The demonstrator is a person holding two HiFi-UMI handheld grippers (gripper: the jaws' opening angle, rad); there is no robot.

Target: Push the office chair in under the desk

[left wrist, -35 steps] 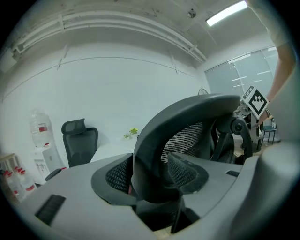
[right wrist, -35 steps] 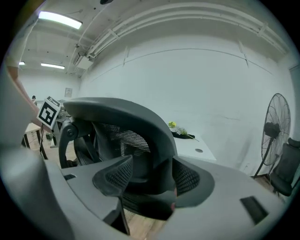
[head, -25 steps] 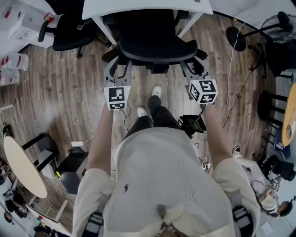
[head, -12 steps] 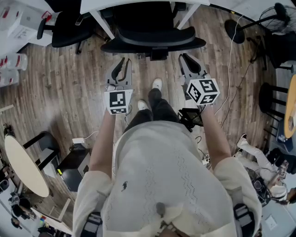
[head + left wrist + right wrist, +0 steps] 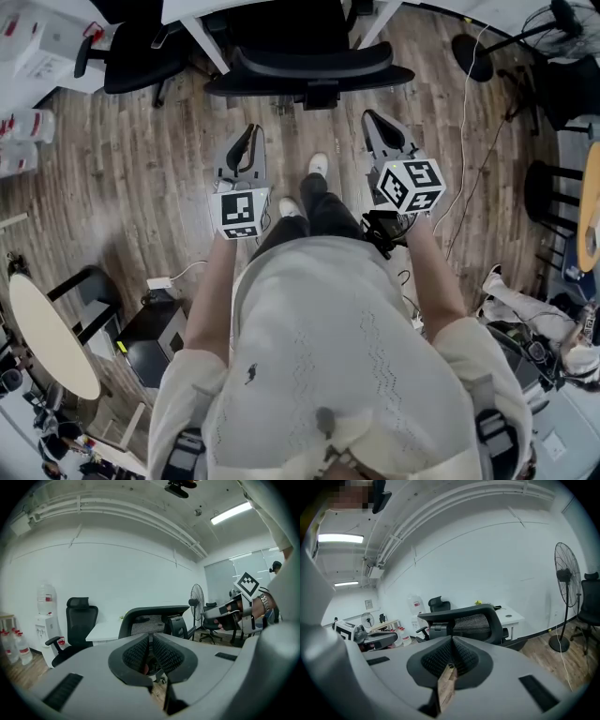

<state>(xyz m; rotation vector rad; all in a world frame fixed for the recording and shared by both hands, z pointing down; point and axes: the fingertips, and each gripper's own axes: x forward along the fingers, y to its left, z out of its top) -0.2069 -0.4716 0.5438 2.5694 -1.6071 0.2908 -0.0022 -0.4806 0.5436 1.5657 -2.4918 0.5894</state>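
The chair (image 5: 309,67) sits tucked under the table (image 5: 216,7), so the push looks finished. The left hand-held gripper (image 5: 248,136), closing on nothing, and the right hand-held gripper (image 5: 373,120), closed empty, hang clear of it.

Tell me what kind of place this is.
Most likely an office: an office chair tucked at a white desk, a water cooler, and a standing fan.

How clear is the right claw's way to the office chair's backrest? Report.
Probably clear: the right claw, shut and empty, points at the office chair's backrest just ahead, with only floor between them.
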